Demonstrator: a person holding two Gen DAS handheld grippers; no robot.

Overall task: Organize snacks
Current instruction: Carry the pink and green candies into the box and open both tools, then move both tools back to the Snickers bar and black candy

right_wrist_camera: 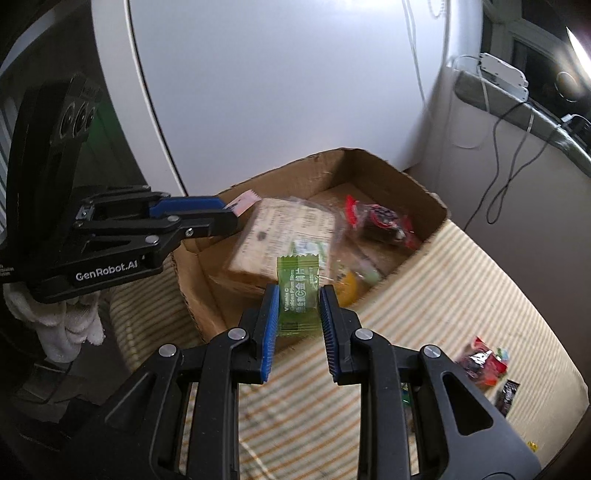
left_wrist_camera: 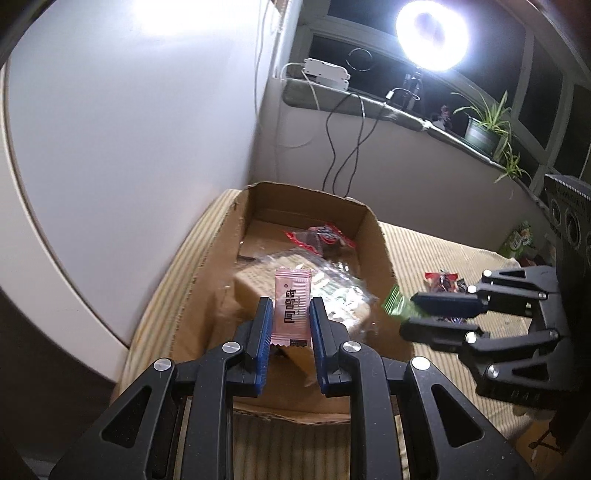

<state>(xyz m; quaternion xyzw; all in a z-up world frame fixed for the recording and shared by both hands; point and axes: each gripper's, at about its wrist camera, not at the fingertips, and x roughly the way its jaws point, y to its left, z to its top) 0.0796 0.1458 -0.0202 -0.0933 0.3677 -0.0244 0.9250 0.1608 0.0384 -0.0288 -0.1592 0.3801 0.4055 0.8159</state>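
My left gripper [left_wrist_camera: 291, 306] is shut on a pink snack packet [left_wrist_camera: 291, 302], held over the open cardboard box [left_wrist_camera: 218, 266]. My right gripper [right_wrist_camera: 297, 295] is shut on a green snack packet [right_wrist_camera: 298, 291] above the box's [right_wrist_camera: 424, 206] near wall. Inside the box lie a large clear-wrapped pack of crackers [right_wrist_camera: 284, 236] and a red-edged snack bag [right_wrist_camera: 380, 218]. In the left wrist view the right gripper [left_wrist_camera: 413, 310] comes in from the right with the green packet [left_wrist_camera: 395, 301]. In the right wrist view the left gripper [right_wrist_camera: 231, 214] reaches from the left with the pink packet [right_wrist_camera: 243, 201].
The box sits on a striped cloth [right_wrist_camera: 461, 295]. Loose red and dark snack packets [right_wrist_camera: 484, 363] lie on the cloth to the right. A white curved panel [left_wrist_camera: 129, 147] stands behind the box. Cables [left_wrist_camera: 343, 147], a bright lamp [left_wrist_camera: 432, 35] and a potted plant [left_wrist_camera: 484, 129] line the window sill.
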